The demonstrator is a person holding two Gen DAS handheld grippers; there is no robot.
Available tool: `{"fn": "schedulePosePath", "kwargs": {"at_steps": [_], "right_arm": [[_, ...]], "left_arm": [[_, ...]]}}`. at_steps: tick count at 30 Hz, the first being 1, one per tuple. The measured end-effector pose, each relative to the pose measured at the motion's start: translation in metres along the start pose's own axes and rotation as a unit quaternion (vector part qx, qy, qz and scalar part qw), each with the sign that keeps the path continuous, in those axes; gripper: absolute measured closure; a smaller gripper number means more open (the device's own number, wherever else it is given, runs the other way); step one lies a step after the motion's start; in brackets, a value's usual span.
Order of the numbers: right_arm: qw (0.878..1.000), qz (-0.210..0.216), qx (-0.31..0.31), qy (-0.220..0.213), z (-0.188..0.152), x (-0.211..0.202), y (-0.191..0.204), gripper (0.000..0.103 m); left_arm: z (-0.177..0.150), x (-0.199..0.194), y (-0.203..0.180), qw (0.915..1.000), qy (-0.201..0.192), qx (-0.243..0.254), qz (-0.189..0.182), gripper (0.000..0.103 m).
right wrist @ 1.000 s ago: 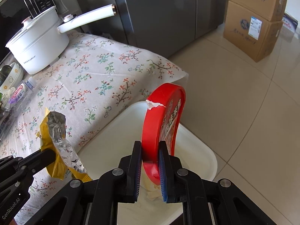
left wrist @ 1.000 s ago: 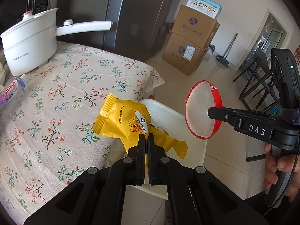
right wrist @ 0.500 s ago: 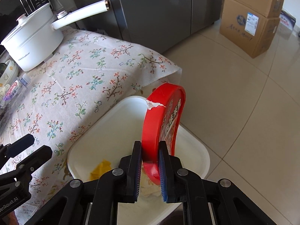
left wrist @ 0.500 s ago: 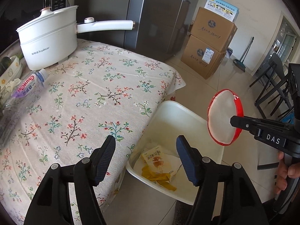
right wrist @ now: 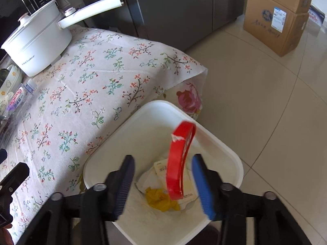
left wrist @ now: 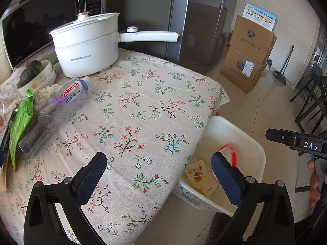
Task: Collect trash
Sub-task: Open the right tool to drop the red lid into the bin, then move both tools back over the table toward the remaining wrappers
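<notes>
Bin (right wrist: 229, 157): white, on the floor against the table's edge; holds a yellow wrapper (right wrist: 161, 201), a pale packet (left wrist: 199, 176) and white paper.
Red lid (right wrist: 179, 161): on edge over the bin, between the right jaws, touching neither pad.
Right gripper (right wrist: 163, 183): jaws have just been opening; nothing gripped.
Left gripper (left wrist: 157, 175): jaws have just opened to full width, empty, over the table's edge.
Table (left wrist: 143, 106): bottle (left wrist: 55, 112), green packet (left wrist: 19, 122), pot (left wrist: 87, 47), and a bowl (left wrist: 38, 77) holding a dark squash.
</notes>
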State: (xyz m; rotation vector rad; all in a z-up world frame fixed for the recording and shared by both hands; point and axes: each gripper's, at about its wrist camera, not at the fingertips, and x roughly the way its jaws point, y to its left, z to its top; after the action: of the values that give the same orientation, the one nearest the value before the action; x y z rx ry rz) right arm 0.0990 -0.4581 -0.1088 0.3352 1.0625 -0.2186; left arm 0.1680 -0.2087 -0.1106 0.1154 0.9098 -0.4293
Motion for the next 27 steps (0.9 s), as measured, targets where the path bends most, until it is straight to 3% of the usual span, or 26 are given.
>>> {"fn": "schedulePosePath", "kwargs": {"at_steps": [14, 21, 27], "right_arm": [[0.999, -0.002, -0.044, -0.009, 0.009, -0.002, 0.050, 0.028], [0.997, 0.016, -0.079, -0.011, 0.014, 0.003, 0.098, 0.024], [0.993, 0.038, -0.108, -0.008, 0.014, 0.013, 0.153, 0.022]], "left_arm": [[-0.003, -0.030, 0.060, 0.9985, -0.009, -0.037, 0.040, 0.000], [-0.011, -0.059, 0.137, 0.9924, -0.016, -0.084, 0.088, 0.000], [-0.032, -0.083, 0.222, 0.9797, -0.016, -0.146, 0.136, 0.000]]}}
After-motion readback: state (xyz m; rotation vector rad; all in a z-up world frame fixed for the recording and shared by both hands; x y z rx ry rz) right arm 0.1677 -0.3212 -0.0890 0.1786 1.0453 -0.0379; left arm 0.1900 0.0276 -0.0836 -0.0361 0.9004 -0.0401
